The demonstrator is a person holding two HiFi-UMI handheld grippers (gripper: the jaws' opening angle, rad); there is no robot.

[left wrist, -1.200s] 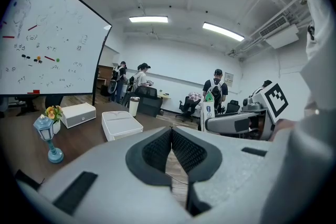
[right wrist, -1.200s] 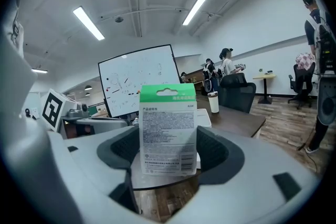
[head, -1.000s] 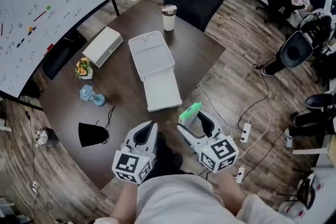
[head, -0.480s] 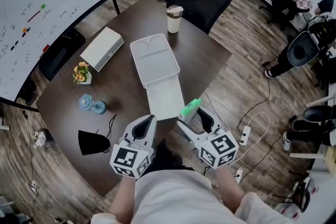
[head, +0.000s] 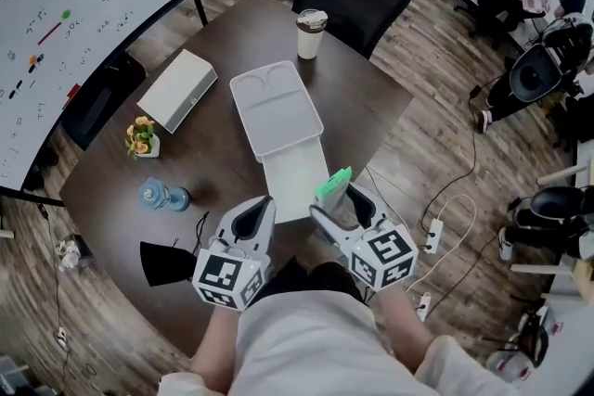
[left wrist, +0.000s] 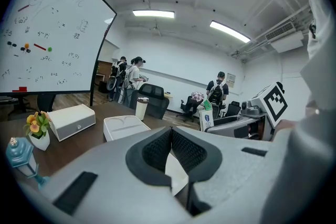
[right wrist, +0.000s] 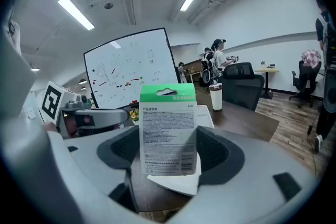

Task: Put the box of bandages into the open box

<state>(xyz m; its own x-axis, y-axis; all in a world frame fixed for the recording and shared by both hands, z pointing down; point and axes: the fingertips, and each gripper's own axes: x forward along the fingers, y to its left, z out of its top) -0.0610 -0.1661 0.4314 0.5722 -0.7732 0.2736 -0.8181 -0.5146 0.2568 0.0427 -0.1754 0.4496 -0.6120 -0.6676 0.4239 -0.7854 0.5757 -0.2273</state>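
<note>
Both grippers have edged forward over the desk [head: 215, 164] in the past second, bringing the box of bandages [head: 334, 184] up to the near right corner of the open box [head: 276, 111]. The right gripper [head: 336, 204] clamps the green-topped pack upright between its pads, with the printed side facing the gripper's own camera. The left gripper [head: 254, 212], jaws pressed together on nothing, hangs just beside the open box's near left corner. The carry looks nearly done and the placing is not yet begun, since the pack is not inside. The next move likely calls for a short reach ahead and to the left, over the near half of the open box, then a lowering and a release. A paper cup [head: 310, 32] stands beyond the open box's far end, well apart from both grippers.
</note>
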